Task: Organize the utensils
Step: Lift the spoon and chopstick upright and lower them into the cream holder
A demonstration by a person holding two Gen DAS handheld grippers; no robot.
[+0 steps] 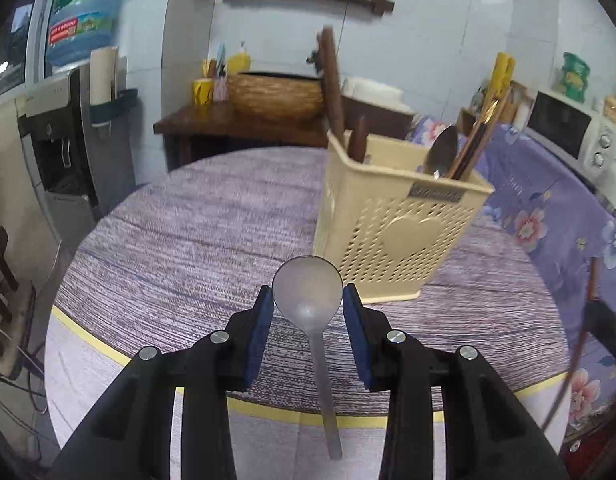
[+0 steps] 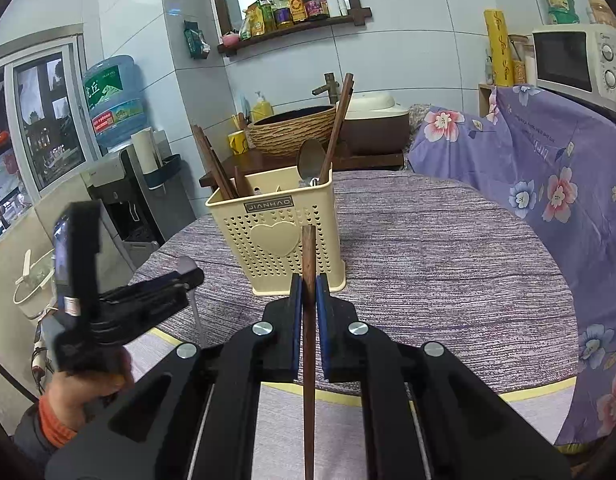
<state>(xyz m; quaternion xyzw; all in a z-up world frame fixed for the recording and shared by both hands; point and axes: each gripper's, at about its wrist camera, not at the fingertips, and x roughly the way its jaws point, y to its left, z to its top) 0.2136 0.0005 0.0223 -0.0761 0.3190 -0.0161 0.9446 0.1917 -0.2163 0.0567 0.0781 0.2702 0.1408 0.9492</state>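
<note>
A cream perforated utensil holder [image 1: 392, 216] stands on the round table; it also shows in the right wrist view [image 2: 279, 236]. It holds wooden chopsticks [image 1: 474, 148], a metal spoon [image 1: 442, 152] and brown wooden handles [image 1: 334, 84]. My left gripper [image 1: 308, 300] is shut on a grey metal spoon [image 1: 308, 288] by its bowl, handle hanging down, just in front of the holder. My right gripper [image 2: 308, 300] is shut on a brown wooden chopstick [image 2: 308, 320], held upright in front of the holder. The left gripper [image 2: 187, 276] is seen at the right view's left.
The table has a purple striped cloth [image 1: 195, 240] with a yellow border. A floral-covered piece of furniture [image 2: 548, 184] stands at the right with a microwave [image 2: 576, 60] on it. A water dispenser [image 2: 119, 184] stands at the left. A woven basket [image 2: 291, 128] sits on a dark sideboard behind.
</note>
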